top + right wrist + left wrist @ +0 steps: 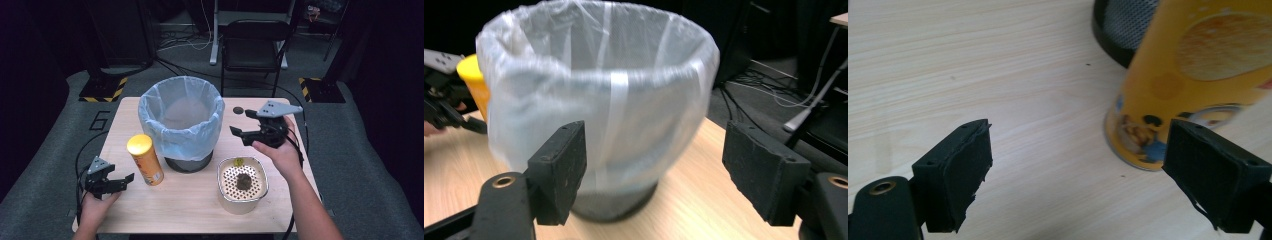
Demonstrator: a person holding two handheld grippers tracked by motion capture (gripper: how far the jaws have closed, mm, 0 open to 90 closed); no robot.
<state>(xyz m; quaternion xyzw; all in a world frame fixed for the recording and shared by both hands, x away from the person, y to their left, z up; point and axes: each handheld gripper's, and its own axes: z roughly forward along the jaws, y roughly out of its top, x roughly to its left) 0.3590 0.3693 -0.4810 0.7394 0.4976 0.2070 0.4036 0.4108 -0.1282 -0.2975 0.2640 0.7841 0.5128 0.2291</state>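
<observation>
Near the front left corner of the tabletop (pixel 200 210), the left gripper (pixel 121 181) hangs just above the wood with its jaws parted and nothing between them. They point at the yellow chip can (pixel 145 160), which stands upright just beside them, between the left edge and the bin. In the left gripper view the can's base (pixel 1143 135) sits ahead and to the right of the gap, not yet inside it, with one pad (pixel 1215 172) close to its foot. I judge the step in hand to be the approach for a grasp on the can.

At the middle, toward the far edge, stands the waste bin (pixel 181 117), lined with a pale plastic bag and open at the top; the can is just beside its left flank.

Right of the bin, held above the tabletop, the right gripper (pixel 240 134) faces the bin, its jaws standing apart and empty. In front of it, near the front right corner, sits a perforated metal container (pixel 243 184) with a dark lump and a green bit inside.

The next move likely calls for sliding the left gripper so the can comes squarely between the pads, then closing on it without tipping it.
</observation>
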